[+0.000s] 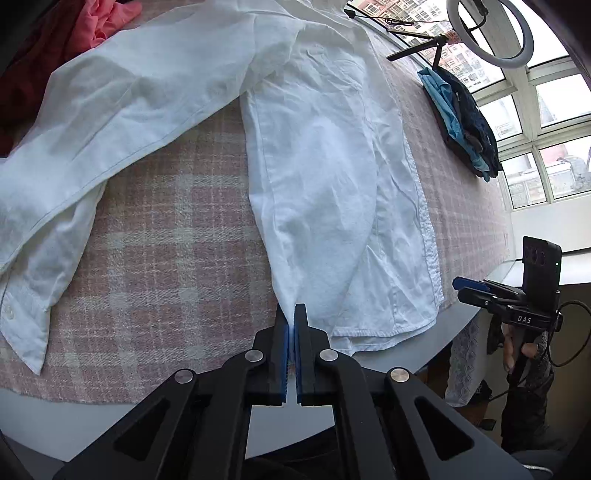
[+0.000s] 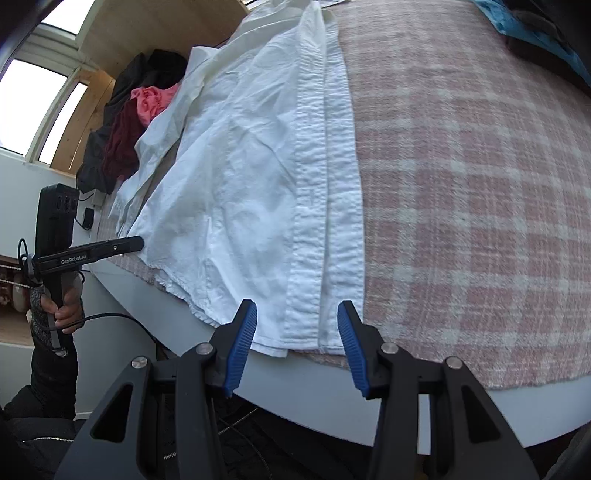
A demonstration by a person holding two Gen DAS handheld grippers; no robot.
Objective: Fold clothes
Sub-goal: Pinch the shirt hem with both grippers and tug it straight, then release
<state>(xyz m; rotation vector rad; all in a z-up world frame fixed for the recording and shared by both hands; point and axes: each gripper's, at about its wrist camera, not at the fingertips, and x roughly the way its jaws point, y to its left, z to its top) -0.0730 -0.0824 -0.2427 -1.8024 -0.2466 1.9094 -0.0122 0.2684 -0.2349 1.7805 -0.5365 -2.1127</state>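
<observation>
surface: white table (image 1: 458,321) under a pink-and-cream plaid cloth (image 1: 166,236); windows run along the upper right of the left wrist view, with a ring light (image 1: 491,33) on a stand at the top
shirt: white long-sleeved shirt (image 1: 325,177) laid flat on the plaid cloth, body running from the top centre down to the lower centre of the left wrist view; one sleeve (image 1: 85,147) spread across the left half, its cuff at lower left
shirt, right wrist view: button placket (image 2: 325,206) runs down the middle of the frame, hem at the table's near edge
left gripper: left gripper (image 1: 291,347) at bottom centre, blue pads pressed together, pinching the lower left hem corner of the shirt; white fabric shows in the slit between the pads
right gripper: right gripper (image 2: 297,347) at bottom centre of its own view, fingers spread, the placket's hem end lying between them; pads not pressing the fabric
right gripper, left wrist view: seen at the right edge, off the table's edge, a hand (image 1: 517,347) on its handle
left gripper, right wrist view: its tip at the shirt's corner, left of centre; a hand (image 2: 66,310) on the handle at lower left
other clothes: folded blue and dark stack (image 1: 461,114) at upper right of the left wrist view; pink garment (image 1: 99,22) and dark red one (image 1: 22,74) at upper left
</observation>
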